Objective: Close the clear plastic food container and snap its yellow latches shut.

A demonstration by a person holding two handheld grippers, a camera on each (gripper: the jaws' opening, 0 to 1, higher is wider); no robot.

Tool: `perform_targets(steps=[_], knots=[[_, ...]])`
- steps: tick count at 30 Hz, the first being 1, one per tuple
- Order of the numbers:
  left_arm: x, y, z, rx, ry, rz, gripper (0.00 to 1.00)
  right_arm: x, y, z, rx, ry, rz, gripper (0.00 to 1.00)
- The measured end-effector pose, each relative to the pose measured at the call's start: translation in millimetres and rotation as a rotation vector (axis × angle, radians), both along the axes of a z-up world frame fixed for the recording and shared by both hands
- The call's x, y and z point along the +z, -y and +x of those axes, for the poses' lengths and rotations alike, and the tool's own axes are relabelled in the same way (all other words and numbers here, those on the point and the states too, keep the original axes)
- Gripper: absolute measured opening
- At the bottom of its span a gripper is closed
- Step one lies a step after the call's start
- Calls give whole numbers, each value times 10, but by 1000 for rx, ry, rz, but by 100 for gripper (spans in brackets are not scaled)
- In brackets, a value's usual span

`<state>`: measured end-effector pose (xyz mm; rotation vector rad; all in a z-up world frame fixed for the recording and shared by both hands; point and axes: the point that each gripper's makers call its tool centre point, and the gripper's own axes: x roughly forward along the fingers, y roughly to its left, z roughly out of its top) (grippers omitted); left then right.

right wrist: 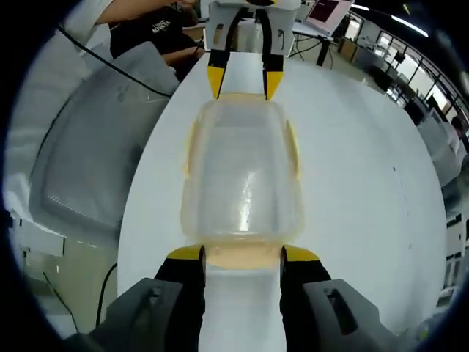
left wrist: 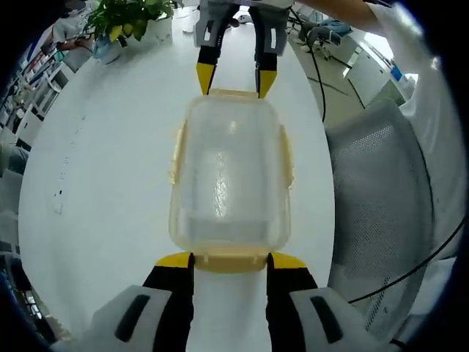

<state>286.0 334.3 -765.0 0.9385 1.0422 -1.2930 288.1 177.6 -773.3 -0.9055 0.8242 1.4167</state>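
Container [left wrist: 230, 176] between both grippers [left wrist: 230, 260] [right wrist: 242, 254] — ends flanked.

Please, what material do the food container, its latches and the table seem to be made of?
Food container: probably clear plastic, slightly cloudy and glossy; the white table shows through it and light glints on its lid.
Latches: likely translucent yellow plastic, smoother and softer in tint.
Table: white and smooth, perhaps laminate; the exact material is unclear.
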Motion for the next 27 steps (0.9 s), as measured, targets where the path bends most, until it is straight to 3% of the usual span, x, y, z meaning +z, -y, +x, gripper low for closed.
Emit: perform_targets(steps=[12, 27], knots=[[-64, 169, -51, -10, -21, 10, 33, -50, 178, -8, 20, -16, -24, 36], [-120, 152, -34, -13, -30, 41, 33, -92, 168, 1, 18, -20, -25, 36]])
